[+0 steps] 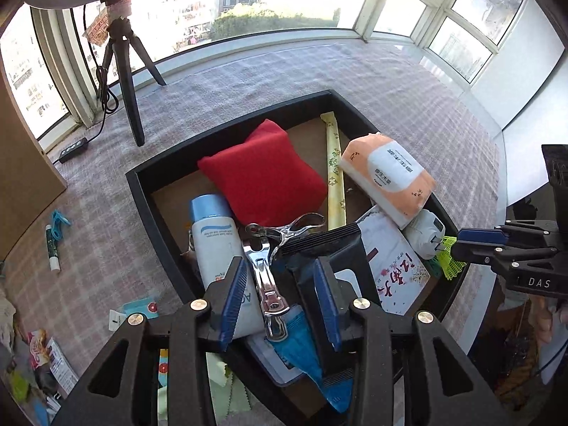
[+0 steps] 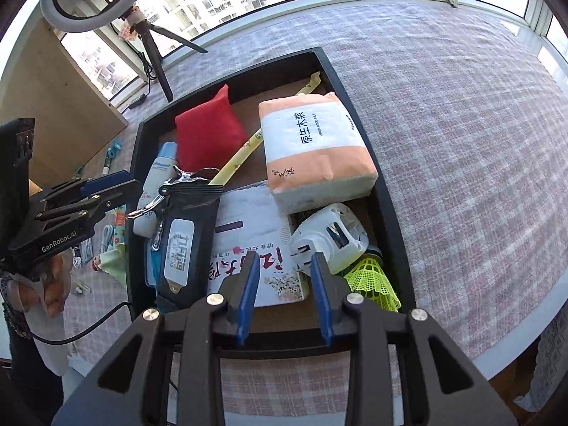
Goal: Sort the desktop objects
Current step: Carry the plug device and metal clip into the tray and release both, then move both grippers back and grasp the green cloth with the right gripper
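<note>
A black tray holds a red cushion, an orange-and-white tissue pack, a white bottle with a blue cap, a shiny metal clip, a black pouch, a white booklet, a white plug adapter and a yellow-green shuttlecock. My left gripper hangs open over the near left part of the tray, the metal clip lying below its gap and untouched. My right gripper is open over the booklet and adapter, nothing between its fingers.
A ring light on a black tripod stands at the back left on the checked tablecloth. A small tube, a blue clip and packets lie left of the tray. A wooden board leans at the left.
</note>
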A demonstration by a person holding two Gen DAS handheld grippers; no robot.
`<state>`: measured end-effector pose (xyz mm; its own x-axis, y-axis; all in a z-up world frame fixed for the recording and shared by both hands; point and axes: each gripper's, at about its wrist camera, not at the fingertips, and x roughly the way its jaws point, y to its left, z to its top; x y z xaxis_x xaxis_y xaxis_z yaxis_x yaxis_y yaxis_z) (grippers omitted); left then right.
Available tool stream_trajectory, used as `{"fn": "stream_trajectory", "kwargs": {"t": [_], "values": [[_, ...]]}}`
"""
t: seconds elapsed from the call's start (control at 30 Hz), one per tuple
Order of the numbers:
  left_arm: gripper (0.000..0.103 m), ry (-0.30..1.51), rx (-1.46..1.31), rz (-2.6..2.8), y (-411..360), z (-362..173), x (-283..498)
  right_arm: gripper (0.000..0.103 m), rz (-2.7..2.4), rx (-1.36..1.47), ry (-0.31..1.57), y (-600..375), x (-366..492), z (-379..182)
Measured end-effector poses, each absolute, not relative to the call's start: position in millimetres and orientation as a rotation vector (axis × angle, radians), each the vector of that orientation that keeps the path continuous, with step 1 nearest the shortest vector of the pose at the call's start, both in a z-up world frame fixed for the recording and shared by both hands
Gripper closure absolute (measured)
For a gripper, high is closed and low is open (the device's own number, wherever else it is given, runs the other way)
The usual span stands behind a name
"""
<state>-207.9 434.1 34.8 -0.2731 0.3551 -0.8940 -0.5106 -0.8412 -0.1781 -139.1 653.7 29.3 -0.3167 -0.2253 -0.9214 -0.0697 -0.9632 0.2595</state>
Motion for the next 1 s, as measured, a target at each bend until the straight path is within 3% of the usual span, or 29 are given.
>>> {"fn": "stream_trajectory", "kwargs": {"t": [0.27,0.57,0.83,1.0], "values": [[0.065,0.143,-1.489,2.272,338.1,46.1,-186.7,0.073,-2.358,1.680,-0.282,587.8,-146.6,41.6],[0.065,0.045,-1.637,2.378,237.1,20.9,-160.0,0.068,-2.189,1.616,-0.045,477.1,-159.7,37.2],[0.065,-0.006,-1.719,2.355,213.3,-7.9,-156.0,0.068,-2.065,1.665,-0.041,413.1,-188.7,13.4],[0.065,0.081,-1.750,2.278,223.7,-31.0,-155.8,0.068,-2.027,1.723,-0.080,388.8,-202.5,-5.6]]}}
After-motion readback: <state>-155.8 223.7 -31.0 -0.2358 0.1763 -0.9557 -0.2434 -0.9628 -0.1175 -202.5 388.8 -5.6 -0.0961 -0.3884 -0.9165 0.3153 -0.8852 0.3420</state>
